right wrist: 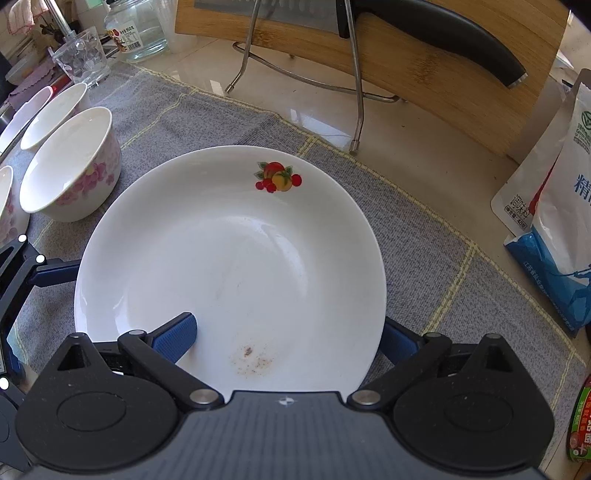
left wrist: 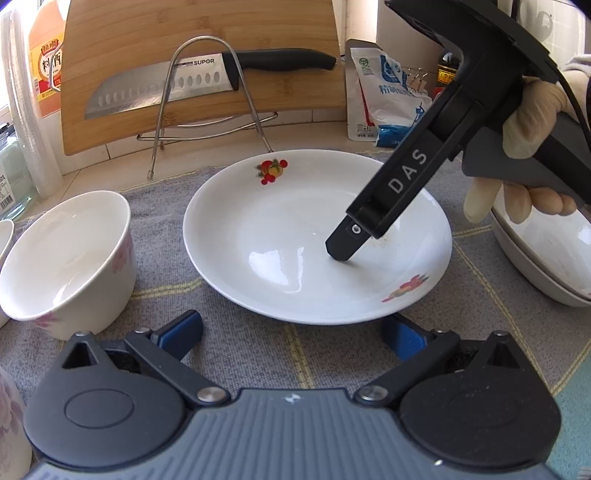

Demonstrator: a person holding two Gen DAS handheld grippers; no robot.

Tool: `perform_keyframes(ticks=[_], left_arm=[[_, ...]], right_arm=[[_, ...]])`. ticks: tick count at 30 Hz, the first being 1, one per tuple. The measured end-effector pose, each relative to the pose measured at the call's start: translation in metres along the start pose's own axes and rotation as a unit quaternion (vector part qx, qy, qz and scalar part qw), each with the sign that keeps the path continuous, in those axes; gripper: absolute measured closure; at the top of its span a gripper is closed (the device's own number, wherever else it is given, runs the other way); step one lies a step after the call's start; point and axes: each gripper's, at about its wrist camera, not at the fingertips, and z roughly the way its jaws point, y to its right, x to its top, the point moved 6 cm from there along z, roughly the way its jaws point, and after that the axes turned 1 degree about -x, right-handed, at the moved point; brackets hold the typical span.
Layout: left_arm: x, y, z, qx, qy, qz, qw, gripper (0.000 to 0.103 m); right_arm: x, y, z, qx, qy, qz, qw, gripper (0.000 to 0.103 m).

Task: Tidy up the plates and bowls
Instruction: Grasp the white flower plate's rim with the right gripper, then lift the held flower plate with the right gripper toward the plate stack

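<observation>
White china fills the left wrist view: a plate (left wrist: 317, 236) with fruit prints is lying on a grey checked cloth (left wrist: 229, 354) that is covering the bench. The left gripper (left wrist: 291, 334) is hovering just short of the plate's near rim, its jaws standing wide apart and holding nothing. The right gripper (left wrist: 341, 253) is reaching down from the upper right in a gloved hand (left wrist: 532, 147), one black finger tip touching the inside of the plate; from this side I cannot tell how far its jaws are parted. A flowered bowl (left wrist: 66, 258) is sitting just left of the plate, and a stack of bowls (left wrist: 546, 254) is showing at the right edge. Behind, a knife (left wrist: 199, 79) is resting on a wire rack (left wrist: 207, 110) against a wooden cutting board (left wrist: 207, 33). In the right wrist view, the right gripper (right wrist: 286, 341) is straddling the near rim of the plate (right wrist: 229, 258), jaws open, one blue pad (right wrist: 175, 341) lying inside the dish and the other outside below the rim, not clamping. Brown specks are dotting the plate near the rim. The flowered bowl (right wrist: 70, 166) and more bowls are standing to the left, a salt bag (right wrist: 554, 221) to the right.
</observation>
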Motion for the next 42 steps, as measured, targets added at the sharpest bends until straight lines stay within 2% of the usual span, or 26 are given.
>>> perform_keyframes(ticks=[9, 17, 26, 36, 42], left_arm=[[0.003, -0.002, 0.002, -0.007, 0.005, 0.006, 0.9999, 0.0], [0.004, 0.0, 0.001, -0.012, 0.017, 0.031, 0.9993, 0.001], [0.008, 0.005, 0.001, -0.03, 0.027, 0.062, 0.9973, 0.001], [0.009, 0.006, 0.003, -0.037, 0.026, 0.07, 0.9965, 0.001], [0.01, 0.006, 0.003, -0.039, 0.021, 0.07, 0.9966, 0.001]], right_arm=[[0.008, 0.009, 0.002, 0.015, 0.017, -0.016, 1.0, 0.0], [0.021, 0.014, -0.002, 0.105, 0.029, -0.006, 0.994, 0.0], [0.027, 0.025, -0.005, 0.174, 0.03, 0.011, 0.984, 0.0], [0.035, 0.031, -0.003, 0.208, 0.017, 0.03, 0.977, 0.0], [0.036, 0.031, -0.003, 0.212, 0.004, 0.026, 0.977, 0.0]])
